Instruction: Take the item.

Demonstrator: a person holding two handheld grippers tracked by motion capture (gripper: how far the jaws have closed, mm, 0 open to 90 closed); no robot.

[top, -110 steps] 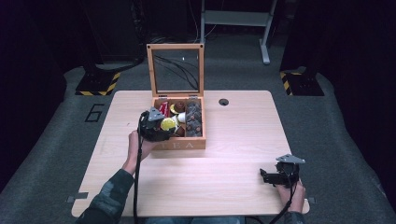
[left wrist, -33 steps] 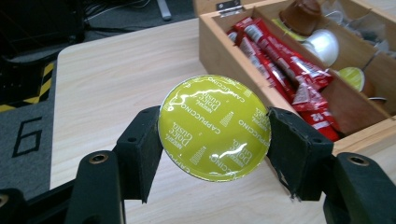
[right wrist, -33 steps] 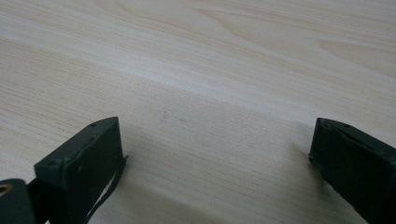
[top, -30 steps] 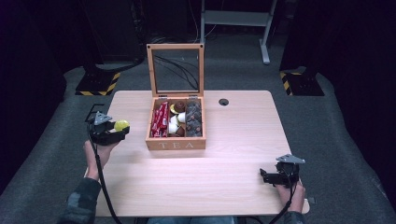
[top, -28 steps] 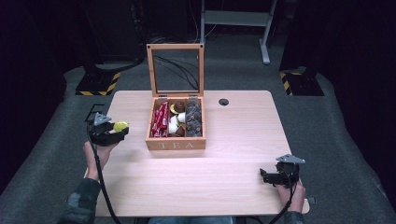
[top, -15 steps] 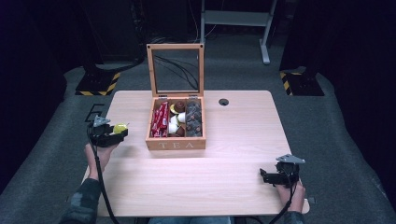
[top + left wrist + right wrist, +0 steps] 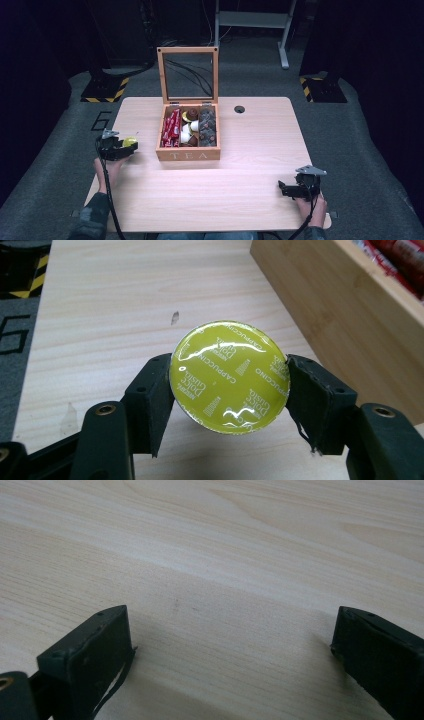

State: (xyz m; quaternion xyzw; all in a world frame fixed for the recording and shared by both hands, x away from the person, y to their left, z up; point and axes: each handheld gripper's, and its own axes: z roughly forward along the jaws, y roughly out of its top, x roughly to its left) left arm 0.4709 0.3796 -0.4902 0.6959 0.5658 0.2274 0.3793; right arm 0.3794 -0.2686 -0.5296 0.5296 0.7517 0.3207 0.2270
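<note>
My left gripper (image 7: pixel 125 146) is shut on a yellow-green coffee capsule (image 7: pixel 130 142) at the table's left side, to the left of the wooden tea box (image 7: pixel 189 154). In the left gripper view the capsule (image 7: pixel 231 376), its foil lid printed "Cappuccino", is pinched between both pads just above the tabletop (image 7: pixel 120 300). The box's side wall (image 7: pixel 350 320) rises at the right of that view. My right gripper (image 7: pixel 283 189) rests near the table's front right corner. Its jaws stand wide apart over bare wood (image 7: pixel 230 605), with nothing between them.
The tea box stands at the table's middle with its glass lid (image 7: pixel 188 75) raised upright. It holds red sachets (image 7: pixel 172 128), dark sachets (image 7: pixel 207 126) and several capsules. A cable hole (image 7: pixel 239 109) lies to the box's right. Dark floor surrounds the table.
My left gripper carried the capsule out of the box to the table's left side and has since sunk slightly toward the tabletop. The right gripper has stayed in place.
</note>
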